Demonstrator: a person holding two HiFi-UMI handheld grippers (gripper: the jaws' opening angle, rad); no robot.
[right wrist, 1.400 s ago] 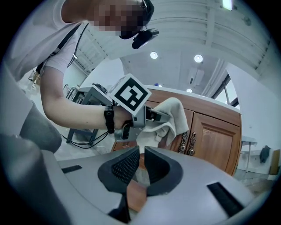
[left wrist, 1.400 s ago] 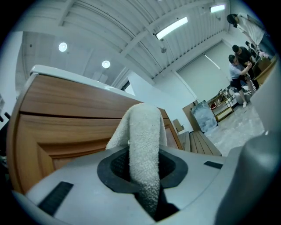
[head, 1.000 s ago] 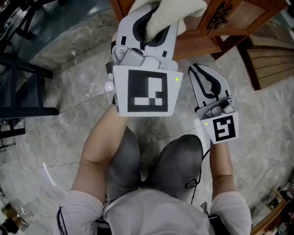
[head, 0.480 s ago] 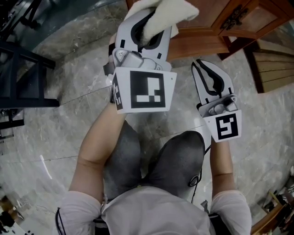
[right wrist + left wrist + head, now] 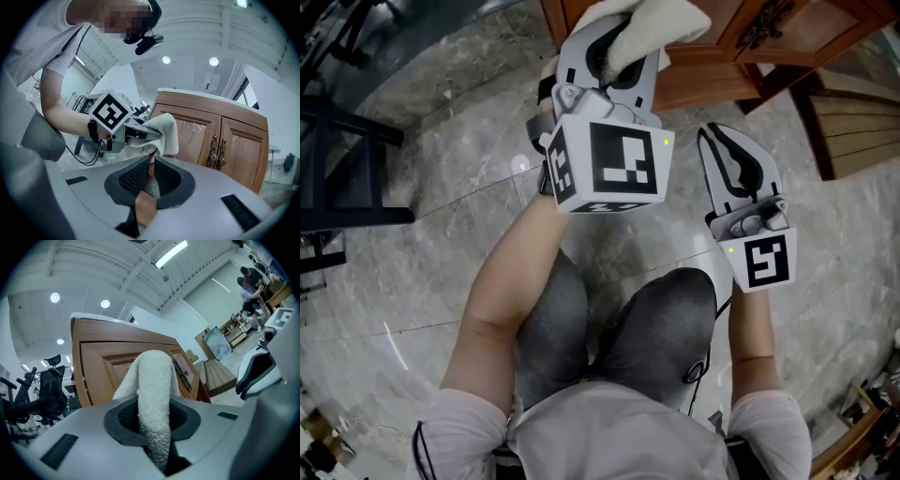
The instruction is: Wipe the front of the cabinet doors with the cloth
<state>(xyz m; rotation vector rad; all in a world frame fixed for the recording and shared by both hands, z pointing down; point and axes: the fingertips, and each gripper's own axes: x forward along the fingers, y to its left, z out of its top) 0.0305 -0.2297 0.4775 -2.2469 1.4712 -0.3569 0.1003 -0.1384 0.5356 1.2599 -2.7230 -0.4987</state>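
A white terry cloth (image 5: pixel 656 21) is pinched in my left gripper (image 5: pixel 614 39), which is shut on it and held up against the lower part of the wooden cabinet (image 5: pixel 787 37). In the left gripper view the cloth (image 5: pixel 152 385) rises out of the jaws and folds over in front of the cabinet's left door (image 5: pixel 101 366). My right gripper (image 5: pixel 719 139) hangs lower and to the right, shut, with nothing in it. The right gripper view shows the left gripper (image 5: pixel 136 132) pressing the cloth (image 5: pixel 165 127) on the left door, and the two brass handles (image 5: pixel 216 151) beside it.
A black metal frame (image 5: pixel 337 178) stands on the marble floor at the left. Wooden slatted steps (image 5: pixel 853 122) lie right of the cabinet. The person's knees (image 5: pixel 666 319) are just below both grippers. Office chairs (image 5: pixel 49 385) stand left of the cabinet.
My left gripper with the cloth has shifted a little right and turned, so another face of its marker cube shows. The right gripper has hardly moved.
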